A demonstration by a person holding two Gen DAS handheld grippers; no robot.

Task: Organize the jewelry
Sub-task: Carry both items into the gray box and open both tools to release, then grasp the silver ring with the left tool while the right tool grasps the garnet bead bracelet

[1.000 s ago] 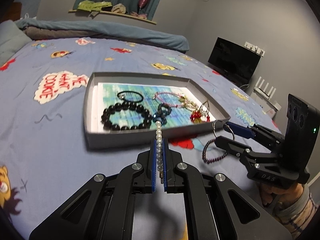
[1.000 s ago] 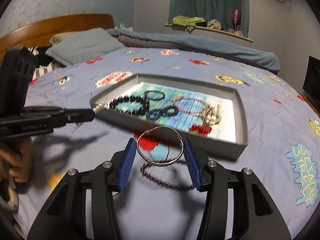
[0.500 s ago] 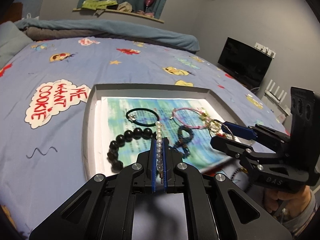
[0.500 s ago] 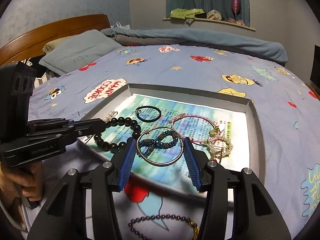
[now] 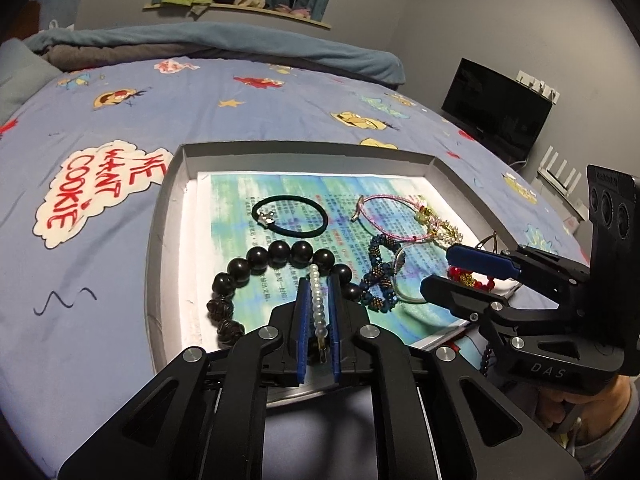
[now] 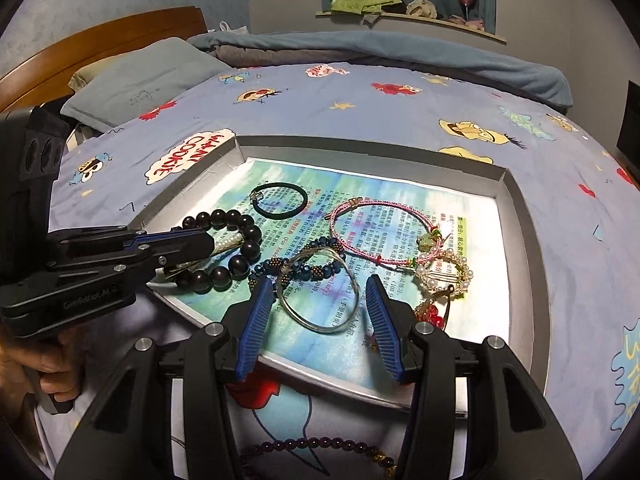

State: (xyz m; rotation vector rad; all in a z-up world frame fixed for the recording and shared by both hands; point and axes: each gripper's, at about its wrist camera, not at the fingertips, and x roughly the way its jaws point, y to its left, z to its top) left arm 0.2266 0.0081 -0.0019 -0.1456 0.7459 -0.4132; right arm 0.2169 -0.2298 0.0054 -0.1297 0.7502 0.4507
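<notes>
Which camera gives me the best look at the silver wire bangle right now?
The right wrist view: the silver wire bangle lies in the tray between the open fingers of the right gripper, its whole loop visible. The left wrist view shows only part of it, behind the right gripper's fingers.

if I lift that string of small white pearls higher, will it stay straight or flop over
The string of small white pearls will probably flop: only the part pinched in the left gripper looks straight. It looks light, and the smooth round beads may slip between the pads.
</notes>
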